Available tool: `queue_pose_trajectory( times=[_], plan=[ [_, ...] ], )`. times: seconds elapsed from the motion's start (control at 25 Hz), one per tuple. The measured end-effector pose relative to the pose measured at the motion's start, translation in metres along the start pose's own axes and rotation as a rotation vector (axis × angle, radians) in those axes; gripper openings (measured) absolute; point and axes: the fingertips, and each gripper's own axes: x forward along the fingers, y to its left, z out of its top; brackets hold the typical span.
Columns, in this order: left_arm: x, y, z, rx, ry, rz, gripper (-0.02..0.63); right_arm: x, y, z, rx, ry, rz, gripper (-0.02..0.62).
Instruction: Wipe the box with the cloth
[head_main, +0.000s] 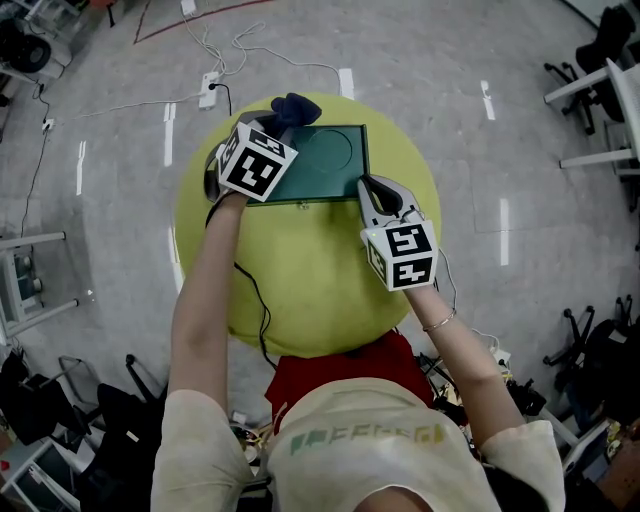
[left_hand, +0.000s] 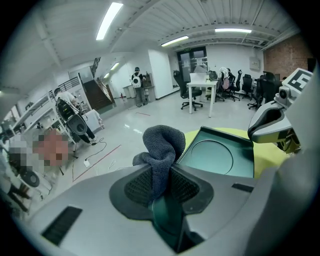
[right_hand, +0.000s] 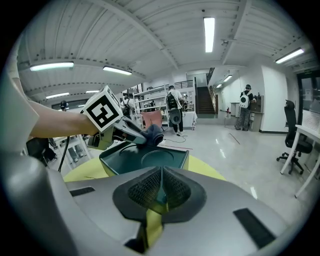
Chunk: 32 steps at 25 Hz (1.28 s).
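The left hand-held gripper (left_hand: 161, 175) is clamped on the dark cloth (left_hand: 162, 142) at the far left corner of the green box (head_main: 335, 160), near the worktop's (head_main: 300, 285) far edge. The box's length runs rightward from it. The right hand-held gripper (right_hand: 160, 187), jaws together on nothing, sits beside the box's near right corner.

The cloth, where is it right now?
The cloth is pinched in the left hand-held gripper, at the far-left corner of the green box, upper centre in the head view.

There is one box (head_main: 335, 160), one cloth (head_main: 292, 108) and one round counter (head_main: 310, 290). Two tools are in view: the left tool (head_main: 272, 122) and the right tool (head_main: 372, 188).
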Motion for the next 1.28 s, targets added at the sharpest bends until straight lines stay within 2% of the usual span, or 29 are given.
queue_pose_trajectory(
  times=[0.28,0.48,0.56,0.72,0.92,1.04,1.16,1.28],
  plan=[
    [-0.020,0.030,-0.024,-0.032,0.031,0.104,0.092,-0.005,0.007,-0.001,-0.004,0.004,0.009,0.040],
    [-0.050,0.062,-0.017,-0.116,-0.048,0.236,0.092,-0.010,0.007,0.001,0.005,-0.011,-0.009,0.040],
    [-0.061,0.061,-0.003,-0.155,-0.097,0.240,0.092,-0.014,0.005,0.000,0.007,-0.015,-0.019,0.040],
    [-0.069,0.028,0.037,-0.210,-0.182,0.150,0.092,-0.026,-0.006,-0.003,0.014,-0.019,-0.048,0.039],
    [-0.054,-0.035,0.076,-0.264,-0.241,-0.007,0.092,-0.042,-0.017,-0.005,0.028,-0.030,-0.090,0.040],
    [-0.042,-0.068,0.089,-0.329,-0.269,-0.105,0.092,-0.049,-0.020,-0.006,0.035,-0.034,-0.107,0.040],
    [-0.029,-0.094,0.093,-0.377,-0.256,-0.161,0.092,-0.056,-0.024,-0.009,0.041,-0.034,-0.114,0.040],
    [-0.014,-0.108,0.085,-0.364,-0.209,-0.172,0.092,-0.058,-0.025,-0.013,0.046,-0.032,-0.111,0.040]
  ],
)
